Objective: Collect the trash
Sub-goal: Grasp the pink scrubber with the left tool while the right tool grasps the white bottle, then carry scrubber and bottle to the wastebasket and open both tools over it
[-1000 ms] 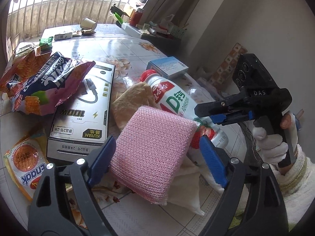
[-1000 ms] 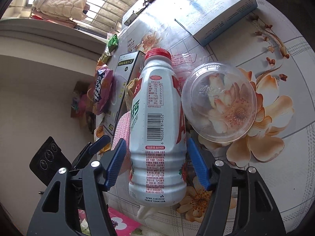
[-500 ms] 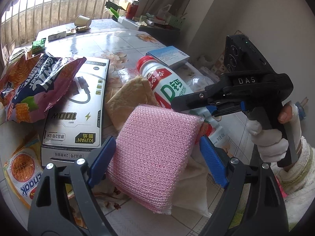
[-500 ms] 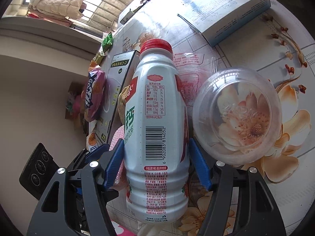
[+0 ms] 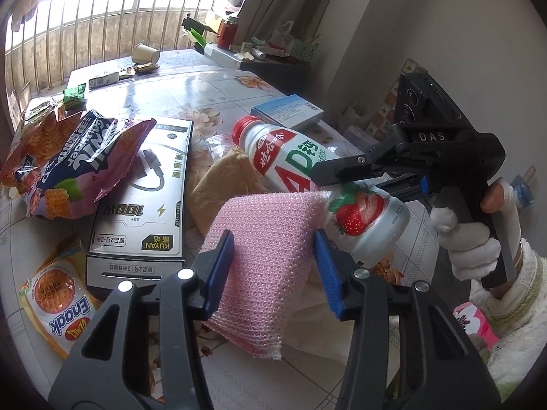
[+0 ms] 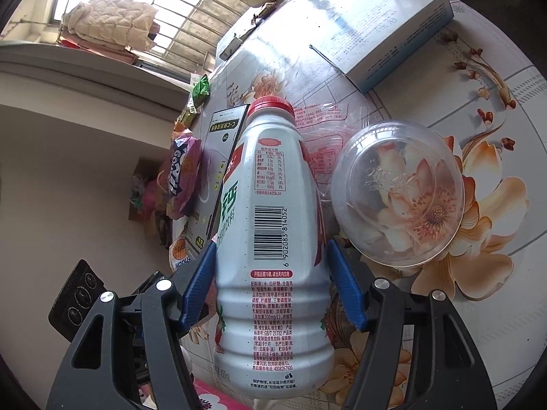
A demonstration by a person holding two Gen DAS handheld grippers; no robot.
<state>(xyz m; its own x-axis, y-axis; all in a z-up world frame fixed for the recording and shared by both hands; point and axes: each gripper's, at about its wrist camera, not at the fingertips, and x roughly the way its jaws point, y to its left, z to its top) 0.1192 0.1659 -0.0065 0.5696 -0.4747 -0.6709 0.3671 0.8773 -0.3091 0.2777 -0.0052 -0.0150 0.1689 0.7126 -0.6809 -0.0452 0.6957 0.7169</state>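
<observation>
A pink mesh sponge (image 5: pixel 270 232) lies on a white cloth at the near edge of the flowered table (image 5: pixel 171 82). My left gripper (image 5: pixel 273 270) is closing on it, and both blue pads press its sides. A white strawberry milk bottle (image 6: pixel 273 239) with a red cap sits in my right gripper (image 6: pixel 273 287), which is shut on its lower body. In the left wrist view the bottle (image 5: pixel 290 160) hangs tilted, its base just above the sponge's far right corner, with a gloved hand (image 5: pixel 471 246) on the right gripper's handle.
A black cable box (image 5: pixel 143 184), a purple snack bag (image 5: pixel 68 167) and an orange snack packet (image 5: pixel 58 307) lie to the left. A tan cloth (image 5: pixel 222 184) lies behind the sponge. A clear dome lid (image 6: pixel 400 194) and a blue box (image 6: pixel 386 24) lie right of the bottle.
The left jaws have closed in from wide apart onto the pink sponge. The right gripper has kept its grip and raised the bottle's base over the sponge's corner.
</observation>
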